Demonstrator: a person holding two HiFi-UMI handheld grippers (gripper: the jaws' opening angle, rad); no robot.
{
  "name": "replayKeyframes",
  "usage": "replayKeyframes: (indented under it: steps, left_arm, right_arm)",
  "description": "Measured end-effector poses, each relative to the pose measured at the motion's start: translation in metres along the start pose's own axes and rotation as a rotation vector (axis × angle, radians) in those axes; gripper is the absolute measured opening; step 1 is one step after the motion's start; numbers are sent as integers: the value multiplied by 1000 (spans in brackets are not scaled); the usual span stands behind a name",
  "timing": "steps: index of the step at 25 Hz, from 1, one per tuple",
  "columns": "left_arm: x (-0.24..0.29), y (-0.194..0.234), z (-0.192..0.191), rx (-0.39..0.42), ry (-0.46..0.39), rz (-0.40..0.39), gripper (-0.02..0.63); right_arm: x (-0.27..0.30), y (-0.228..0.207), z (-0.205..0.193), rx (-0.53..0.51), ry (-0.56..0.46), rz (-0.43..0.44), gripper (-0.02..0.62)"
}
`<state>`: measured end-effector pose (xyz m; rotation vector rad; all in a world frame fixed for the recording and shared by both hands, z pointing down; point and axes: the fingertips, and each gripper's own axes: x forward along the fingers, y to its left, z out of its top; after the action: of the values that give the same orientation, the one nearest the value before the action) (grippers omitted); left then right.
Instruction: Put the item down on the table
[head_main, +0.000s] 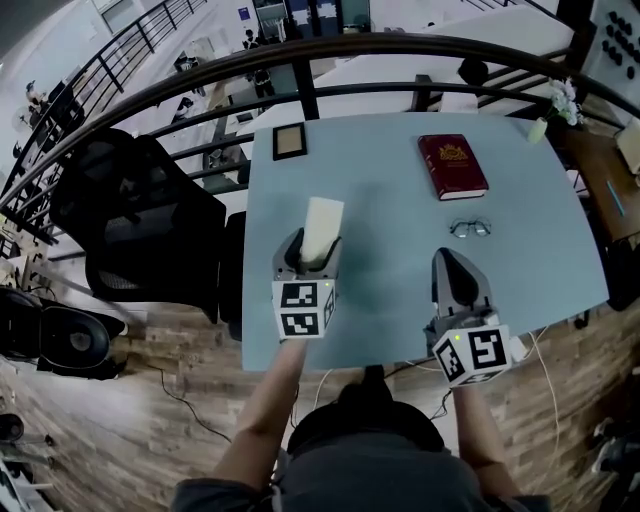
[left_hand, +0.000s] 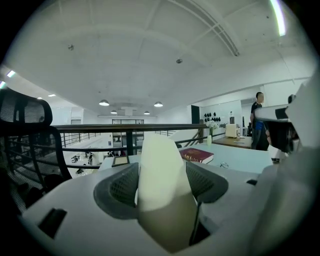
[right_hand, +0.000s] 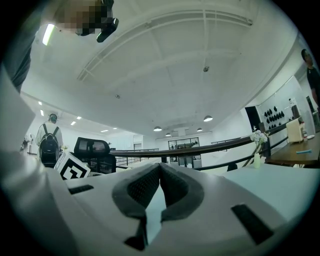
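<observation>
My left gripper (head_main: 312, 252) is shut on a cream-coloured block (head_main: 322, 227), which sticks up out of the jaws above the light blue table (head_main: 380, 220). In the left gripper view the cream block (left_hand: 162, 185) fills the gap between the two dark pads, standing slightly tilted. My right gripper (head_main: 452, 262) hangs over the table's near right part, its jaws shut with the tips touching and nothing between them (right_hand: 160, 167).
A red book (head_main: 452, 166) lies at the table's far right, with a pair of glasses (head_main: 470, 229) just in front of it. A small picture frame (head_main: 289, 141) sits at the far left corner. A black office chair (head_main: 140, 215) stands left of the table; a railing (head_main: 330, 50) runs behind.
</observation>
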<state>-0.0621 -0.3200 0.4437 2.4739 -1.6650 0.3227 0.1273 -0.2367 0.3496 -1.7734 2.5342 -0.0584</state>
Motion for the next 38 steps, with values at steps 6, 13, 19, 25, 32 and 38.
replayKeyframes:
  steps: [6,13,19,25,32,38]
  left_arm:
    - [13,-3,-29,-33,66,-4,301]
    - [22,-3,-58,-100,143,-27,299]
    - [27,9,-87,-148,210,-11,301]
    - [30,16,-99,-143,244,20,301]
    - [35,30,-110,-64,307,71,301]
    - [40,43,-124,-6,369,103,301]
  right_arm:
    - [1,-4,-5,9,10,-1,3]
    - [1,-5,-9,14,19,-2,3]
    - [4,-7,-14,16,32,-2,3]
    - [7,-9,-17,19,41,3,3]
    - [9,-7,-20,25,46,16,3]
    - [8,-10,-23,27,57,17,3]
